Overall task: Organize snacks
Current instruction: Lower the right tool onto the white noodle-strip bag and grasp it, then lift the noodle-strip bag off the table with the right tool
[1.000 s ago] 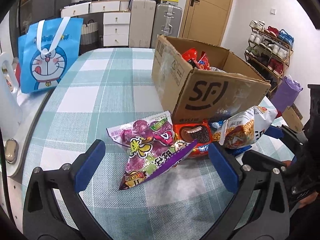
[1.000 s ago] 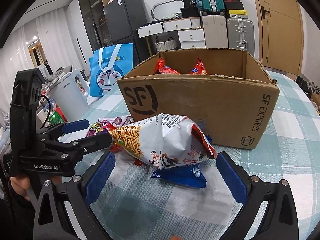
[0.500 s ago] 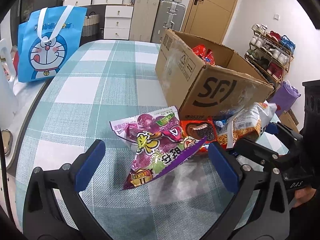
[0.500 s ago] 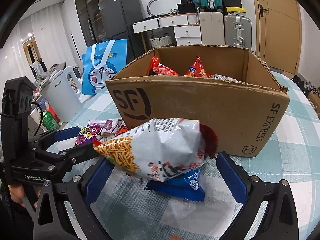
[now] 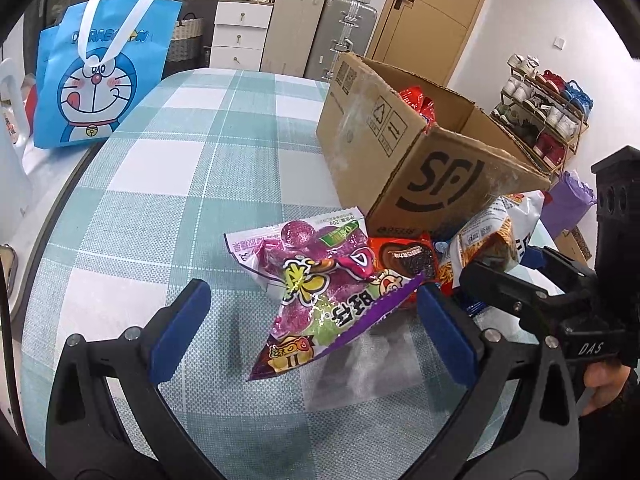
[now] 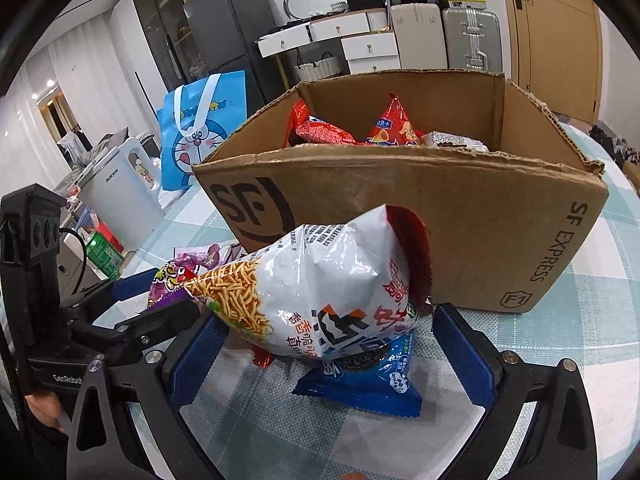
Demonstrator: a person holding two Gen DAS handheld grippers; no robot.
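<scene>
A purple candy bag [image 5: 320, 292] lies on the checked tablecloth between the wide-apart fingers of my left gripper [image 5: 312, 334], which is open. Behind it are a red chocolate pack [image 5: 404, 256] and the open SF cardboard box [image 5: 432, 184] with red snack bags [image 6: 320, 132] inside. My right gripper [image 6: 332, 348] is open, its pads on either side of a white noodle-snack bag [image 6: 320, 292] that leans on a blue cookie packet [image 6: 368, 384] before the box [image 6: 440, 240]. The left gripper [image 6: 168, 292] shows at the left of that view, the right gripper [image 5: 504, 264] at the right of the left wrist view.
A blue Doraemon tote [image 5: 96, 84] stands at the table's far left edge, beside a white appliance [image 6: 120, 196]. A shoe rack [image 5: 548, 108] and a purple bag [image 5: 568, 204] are off the table to the right. A hand [image 5: 604, 392] holds the right gripper.
Both grippers have moved forward toward the snack pile, so the purple bag and the white bag now sit deeper between their fingers. The white bag tilts up more. Both stay open.
</scene>
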